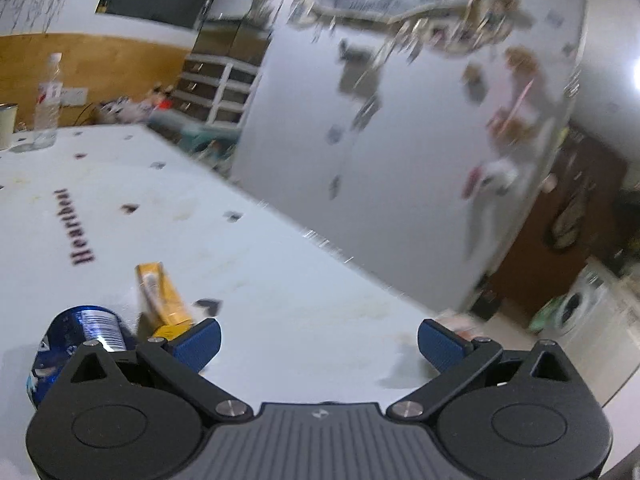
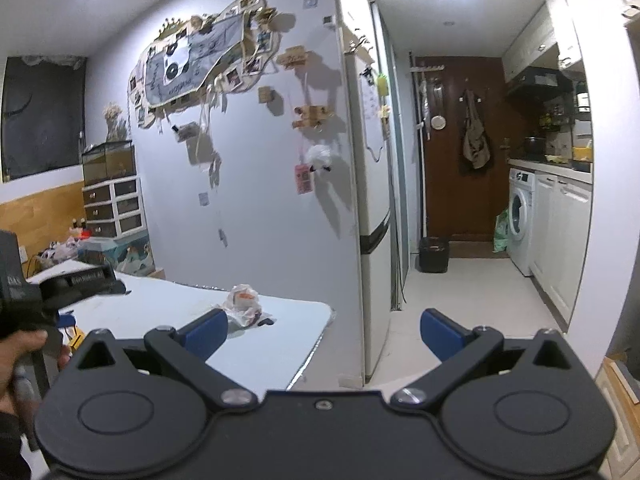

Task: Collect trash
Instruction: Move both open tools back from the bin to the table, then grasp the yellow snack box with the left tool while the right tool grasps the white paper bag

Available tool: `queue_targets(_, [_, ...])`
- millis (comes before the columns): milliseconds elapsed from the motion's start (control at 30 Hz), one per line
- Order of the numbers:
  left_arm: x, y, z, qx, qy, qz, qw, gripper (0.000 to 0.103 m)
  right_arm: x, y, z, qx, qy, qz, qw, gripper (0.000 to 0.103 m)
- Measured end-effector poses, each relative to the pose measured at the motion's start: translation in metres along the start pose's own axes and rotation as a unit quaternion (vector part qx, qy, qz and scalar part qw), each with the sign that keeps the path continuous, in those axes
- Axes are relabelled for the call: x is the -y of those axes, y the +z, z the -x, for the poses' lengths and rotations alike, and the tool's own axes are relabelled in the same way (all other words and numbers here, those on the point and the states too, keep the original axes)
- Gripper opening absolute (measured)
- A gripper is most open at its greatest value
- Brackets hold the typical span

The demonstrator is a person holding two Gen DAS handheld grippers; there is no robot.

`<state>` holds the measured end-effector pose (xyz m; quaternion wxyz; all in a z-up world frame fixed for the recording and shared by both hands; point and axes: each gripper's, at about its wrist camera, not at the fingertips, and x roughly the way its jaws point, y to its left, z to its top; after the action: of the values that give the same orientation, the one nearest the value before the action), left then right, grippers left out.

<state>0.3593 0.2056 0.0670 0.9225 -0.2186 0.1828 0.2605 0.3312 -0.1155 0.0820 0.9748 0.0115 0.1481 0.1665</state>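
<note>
I had both jaws spread, empty: left hand-held gripper (image 1: 319, 340) low beside can (image 1: 76, 344) and carton (image 1: 162, 296); right hand-held gripper (image 2: 324, 334) facing the wrapper (image 2: 242, 304), lining up pickups.

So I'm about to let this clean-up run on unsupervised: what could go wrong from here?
The blue can lies on its side beside the left gripper, whose jaws stand wide open; a nudge could roll it away. The yellow box sits right against the can, so closing on one may drag the other. The crumpled plastic bag rests near the table's end; a clumsy reach by the open right gripper might push it off.
</note>
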Motion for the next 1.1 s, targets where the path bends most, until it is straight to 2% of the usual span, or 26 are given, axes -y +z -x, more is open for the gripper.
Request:
queue_targets(133, [-0.019, 0.015, -0.017, 0.011, 0.043, 0.018, 0.9988, 0.103, -0.018, 0.002, -0.022, -0.010, 0.008, 0.004, 1.000, 0.103])
queue_targets(400, [-0.061, 0.033, -0.044, 0.001, 0.088, 0.043, 0.9952, 0.103, -0.053, 0.011, -0.073, -0.030, 0.046, -0.009, 0.998, 0.103])
queue_targets(633, [-0.084, 0.040, -0.068, -0.028, 0.084, 0.049, 0.9949, 0.103, -0.084, 0.021, -0.136, -0.070, 0.066, -0.018, 0.995, 0.103])
queue_targets(900, [-0.084, 0.047, -0.079, -0.037, 0.084, -0.025, 0.9955, 0.103, -0.092, 0.018, -0.189, -0.112, 0.050, -0.048, 0.991, 0.103])
queue_targets(1100, [-0.084, 0.043, -0.089, -0.055, 0.072, -0.048, 0.9947, 0.103, -0.089, 0.011, -0.225, -0.135, 0.037, -0.069, 0.988, 0.103])
